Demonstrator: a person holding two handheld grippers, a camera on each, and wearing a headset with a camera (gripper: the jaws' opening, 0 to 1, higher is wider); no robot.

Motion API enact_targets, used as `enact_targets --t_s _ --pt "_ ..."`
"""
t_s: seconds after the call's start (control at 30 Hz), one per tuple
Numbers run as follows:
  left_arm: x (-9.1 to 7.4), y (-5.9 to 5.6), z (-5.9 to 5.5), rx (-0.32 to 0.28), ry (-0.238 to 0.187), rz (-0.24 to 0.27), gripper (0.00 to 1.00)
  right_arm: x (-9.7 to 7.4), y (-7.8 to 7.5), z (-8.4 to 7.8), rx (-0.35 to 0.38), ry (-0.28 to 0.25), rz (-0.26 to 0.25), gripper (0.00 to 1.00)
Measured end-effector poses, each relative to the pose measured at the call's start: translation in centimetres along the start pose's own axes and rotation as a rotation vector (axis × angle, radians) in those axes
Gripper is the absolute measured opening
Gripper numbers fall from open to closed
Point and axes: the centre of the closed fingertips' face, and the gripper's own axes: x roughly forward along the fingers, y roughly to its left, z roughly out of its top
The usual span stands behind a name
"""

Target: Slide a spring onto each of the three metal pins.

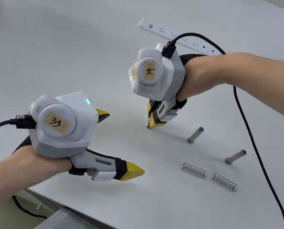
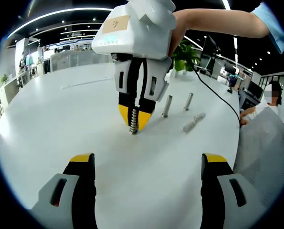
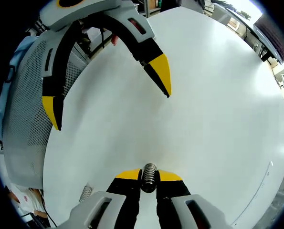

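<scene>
White table [image 1: 84, 43] in an open office, w/ a plant and desks far back in the left gripper view; right claw [image 1: 151, 125] points down and is clamped on the held spring [image 2: 133, 123], yellow tips nearly together w/ the coil btwn them; the held spring stands upright, its lower end touching the table; can't tell whether a pin sits inside it. Left claw [image 1: 121, 142] is at the near-left part of the table, jaws wide apart w/ nothing btwn them, aimed toward the right claw. Just right of the right claw the first pin [image 1: 195, 135] lies flat on the table; the second pin [image 1: 235, 156] lies further right, apart from it and closer to the person. In front of the pins, near but not touching, lie the first loose spring [image 1: 194, 170] and the second loose spring [image 1: 225, 182], roughly end to end. A black cable [image 1: 249, 138] runs from the top of the right gripper, round the wrist and down the table's right side, past the second pin; a white power strip [image 1: 175, 36] lies at the far side, behind the right hand.
</scene>
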Motion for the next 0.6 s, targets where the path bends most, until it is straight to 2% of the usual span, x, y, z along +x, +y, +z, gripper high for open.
enact_targets --t_s 0.07,0.13,0.3,0.37,0.47,0.6 --pt "-0.06 0.04 -0.04 -0.002 0.000 0.002 0.91 0.23 0.08 -0.08 -0.006 0.001 -0.003 0.10" --pt "-0.13 0.03 -0.11 -0.003 0.002 0.004 0.91 0.44 0.08 -0.14 -0.004 -0.001 -0.010 0.18" --pt "-0.24 0.02 -0.24 -0.006 0.004 0.006 0.91 0.76 0.22 -0.24 0.018 -0.018 -0.018 0.44" --pt "-0.24 0.00 -0.26 -0.005 0.005 0.006 0.91 0.78 0.14 -0.47 0.019 -0.021 -0.028 0.50" --pt "-0.26 0.00 -0.11 -0.005 0.001 0.005 0.91 0.67 0.09 -0.42 0.034 -0.046 -0.034 0.61" --pt "-0.22 0.08 0.07 0.000 0.000 0.005 0.91 0.56 0.01 -0.08 0.050 -0.096 -0.047 0.84"
